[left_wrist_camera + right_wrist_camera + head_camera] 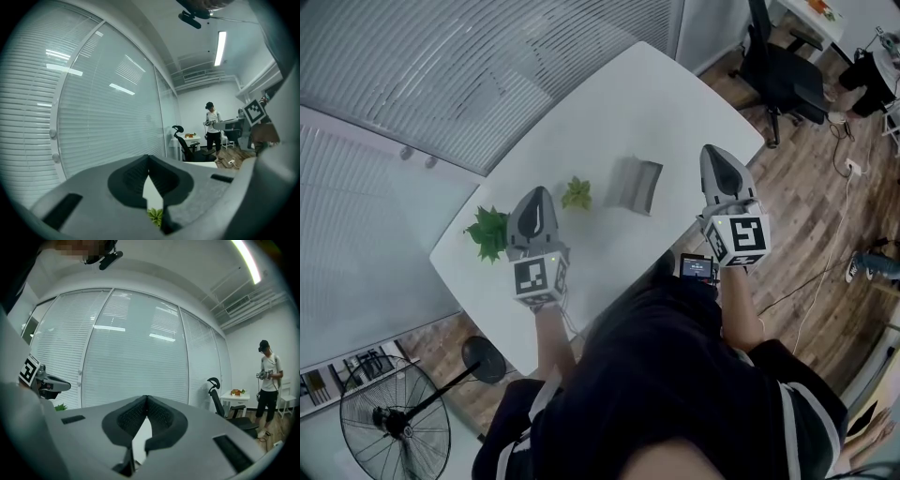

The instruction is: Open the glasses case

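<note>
The grey glasses case (635,185) sits near the middle of the white table (675,103), and its lid seems to stand up at an angle. My left gripper (542,191) hovers left of the case, past a small plant, with jaws shut and nothing between them. My right gripper (712,151) is held to the right of the case, apart from it, also shut and empty. In the left gripper view the left gripper (149,157) has its tips together, as does the right gripper (146,397) in the right gripper view. The case is hidden in both gripper views.
Two small green plants (490,232) (577,193) stand on the table's left part. A glass wall with blinds (487,66) runs behind the table. A black office chair (783,75) stands at the far right, a floor fan (394,422) near left. A person (213,126) stands far off.
</note>
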The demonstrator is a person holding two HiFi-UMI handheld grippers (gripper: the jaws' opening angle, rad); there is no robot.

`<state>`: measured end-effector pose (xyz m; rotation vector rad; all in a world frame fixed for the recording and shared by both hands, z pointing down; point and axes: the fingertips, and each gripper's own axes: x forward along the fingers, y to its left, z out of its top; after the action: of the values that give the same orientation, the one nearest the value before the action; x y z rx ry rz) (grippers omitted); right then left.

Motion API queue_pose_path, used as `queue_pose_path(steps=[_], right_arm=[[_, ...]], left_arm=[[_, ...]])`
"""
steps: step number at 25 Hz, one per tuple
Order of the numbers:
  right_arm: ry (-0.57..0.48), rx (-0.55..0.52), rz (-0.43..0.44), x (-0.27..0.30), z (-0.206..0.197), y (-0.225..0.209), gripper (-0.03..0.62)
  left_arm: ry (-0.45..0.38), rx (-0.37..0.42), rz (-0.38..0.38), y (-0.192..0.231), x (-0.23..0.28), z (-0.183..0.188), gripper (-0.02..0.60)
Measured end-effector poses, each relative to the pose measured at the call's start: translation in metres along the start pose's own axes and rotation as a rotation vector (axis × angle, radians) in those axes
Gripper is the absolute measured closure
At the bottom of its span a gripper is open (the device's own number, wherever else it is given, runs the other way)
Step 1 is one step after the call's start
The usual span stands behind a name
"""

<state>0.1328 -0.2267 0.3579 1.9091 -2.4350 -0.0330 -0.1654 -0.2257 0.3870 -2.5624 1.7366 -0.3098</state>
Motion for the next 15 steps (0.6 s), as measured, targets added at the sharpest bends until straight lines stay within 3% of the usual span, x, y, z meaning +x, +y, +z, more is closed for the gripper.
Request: queue_pose_path(steps=[15], right_arm=[[0.008,-0.017,0.005,0.0045,0.0006,0.0049,0.579]], left_arm=[[0.001,-0.005,-0.001,0.0005,-0.0001,0.0022,0.580]])
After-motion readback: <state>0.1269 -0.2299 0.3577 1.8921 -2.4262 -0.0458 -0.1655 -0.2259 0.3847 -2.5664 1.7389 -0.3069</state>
